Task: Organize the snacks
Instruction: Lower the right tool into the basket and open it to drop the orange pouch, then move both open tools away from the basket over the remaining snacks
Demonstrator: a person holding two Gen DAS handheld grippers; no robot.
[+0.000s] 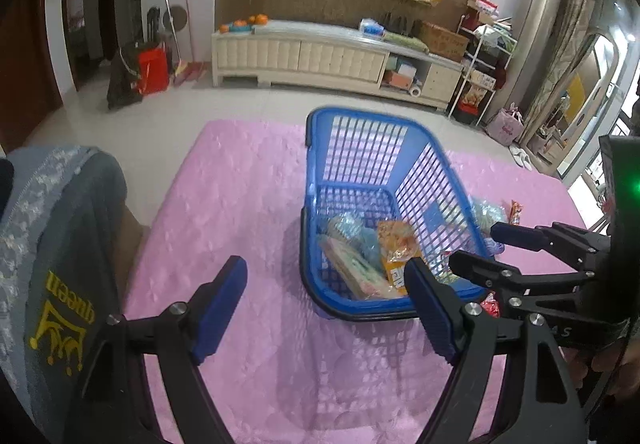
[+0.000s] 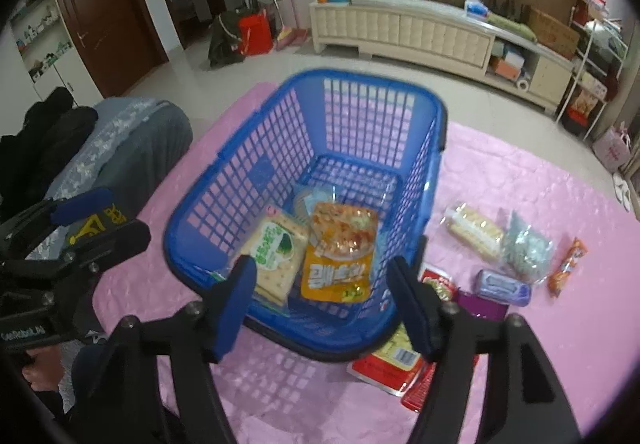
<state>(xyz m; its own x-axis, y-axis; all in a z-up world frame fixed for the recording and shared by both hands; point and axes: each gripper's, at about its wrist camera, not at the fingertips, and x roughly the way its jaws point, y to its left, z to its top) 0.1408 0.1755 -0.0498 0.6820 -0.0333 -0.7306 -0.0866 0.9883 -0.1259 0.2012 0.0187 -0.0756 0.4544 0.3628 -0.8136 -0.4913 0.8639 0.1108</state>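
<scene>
A blue slatted basket (image 2: 224, 200) stands on a pink cloth (image 2: 540, 344). Inside lie a cracker pack with a green label (image 2: 276, 248), an orange-yellow packet (image 2: 340, 252) and a clear pack (image 2: 308, 200) behind them. My right gripper (image 2: 320, 264) hangs open over the basket's near rim with nothing between its fingers; it also shows at the right as the right gripper (image 1: 476, 244). My left gripper (image 1: 324, 264) is open and empty, left of the basket (image 1: 320, 148). Loose snacks lie right of the basket: a biscuit pack (image 2: 476, 230), a bluish bag (image 2: 528, 248), an orange stick (image 2: 568, 266), a red-and-white pack (image 2: 396, 364).
A person's grey garment with a yellow crown print (image 1: 60, 284) lies at the cloth's left edge. A purple-blue pack (image 2: 502, 286) and a red packet (image 2: 438, 282) lie close to the basket's right wall. A cream cabinet (image 1: 300, 56) stands across the tiled floor.
</scene>
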